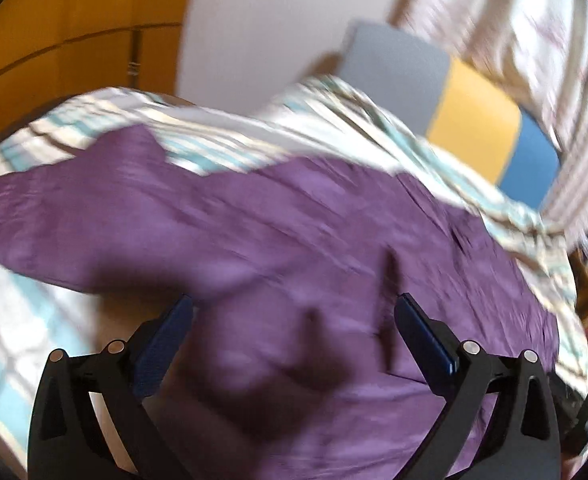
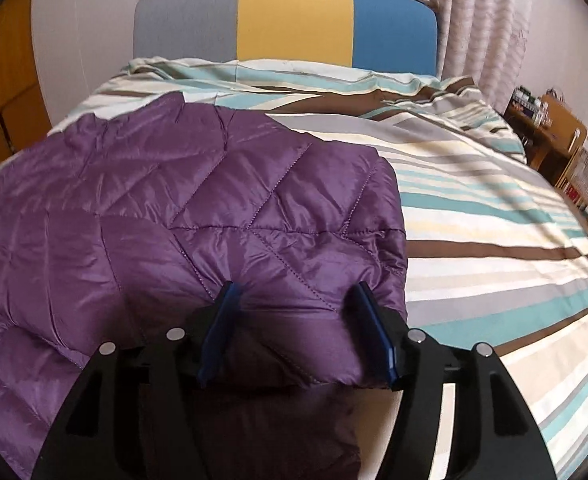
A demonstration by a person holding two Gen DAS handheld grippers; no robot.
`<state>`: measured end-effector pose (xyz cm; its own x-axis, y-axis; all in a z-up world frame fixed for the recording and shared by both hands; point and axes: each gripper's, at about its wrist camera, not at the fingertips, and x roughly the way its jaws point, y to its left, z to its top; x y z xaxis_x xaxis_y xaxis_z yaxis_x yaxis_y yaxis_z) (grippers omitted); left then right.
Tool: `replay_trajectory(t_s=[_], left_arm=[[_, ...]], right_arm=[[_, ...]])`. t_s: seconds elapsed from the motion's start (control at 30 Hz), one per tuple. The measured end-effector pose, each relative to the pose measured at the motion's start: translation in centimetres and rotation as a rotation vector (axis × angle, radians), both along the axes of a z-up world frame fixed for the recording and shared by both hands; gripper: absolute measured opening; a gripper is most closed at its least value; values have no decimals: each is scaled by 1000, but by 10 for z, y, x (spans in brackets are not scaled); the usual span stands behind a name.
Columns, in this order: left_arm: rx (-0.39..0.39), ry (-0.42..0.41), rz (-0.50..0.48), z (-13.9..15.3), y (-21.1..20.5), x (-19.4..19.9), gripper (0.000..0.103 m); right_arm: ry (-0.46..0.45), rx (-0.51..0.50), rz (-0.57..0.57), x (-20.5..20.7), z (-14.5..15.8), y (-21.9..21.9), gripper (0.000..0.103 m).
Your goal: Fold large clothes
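Note:
A purple quilted jacket [image 2: 182, 208] lies on the striped bed cover [image 2: 474, 208]. In the right wrist view my right gripper [image 2: 294, 294] is open, its blue-padded fingers [image 2: 220, 332] set either side of the jacket's near folded edge, with fabric between them. In the left wrist view, which is blurred, the jacket [image 1: 254, 220] fills the middle. My left gripper [image 1: 294, 304] is open wide just above the jacket, with nothing held.
A headboard [image 2: 294, 20] in grey, yellow and blue stands at the far end of the bed. Curtains [image 2: 486, 20] hang at the right. A wooden shelf unit [image 2: 554, 148] stands right of the bed. A wooden wardrobe [image 1: 54, 40] is at the left.

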<state>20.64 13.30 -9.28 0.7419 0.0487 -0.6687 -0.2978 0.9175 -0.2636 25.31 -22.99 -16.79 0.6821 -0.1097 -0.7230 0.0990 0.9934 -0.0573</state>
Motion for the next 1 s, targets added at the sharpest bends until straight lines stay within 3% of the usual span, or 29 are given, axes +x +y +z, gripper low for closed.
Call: replay_trajectory(t_s=[0.1,0.2,0.4,0.43,0.57,0.83,0.9,0.97,1.0], left_arm=[[-7,-11,116,4,42,-17,100],[-47,-11,291,3,97,-38,100],[-238,-42,706,-19,212,-98,100],[-262,-38,737,-24,222,-104,99],[-386,-45,770,-45,258,-110,76],[-443,-112,790,-52,279,-92,76],[-428,-113,802,-54,282,-85,64],[-400,-46,804,-55,288,-76,27],[-408,-46,796,-54,289,-75,19]], right_arm=[[0,-12,-7,0,-3,1,68],[0,2,-12,0,-4,-2,69],[-1,-13,-16,1,-3,-1,70],[-1,-15,-17,1,-3,-2,70],[0,-26,-21,2,-3,1,71],[3,-43,-24,3,-3,3,72],[4,-47,-24,3,-4,3,72],[4,-50,-25,3,-4,3,72],[4,-51,-25,3,-4,4,72]])
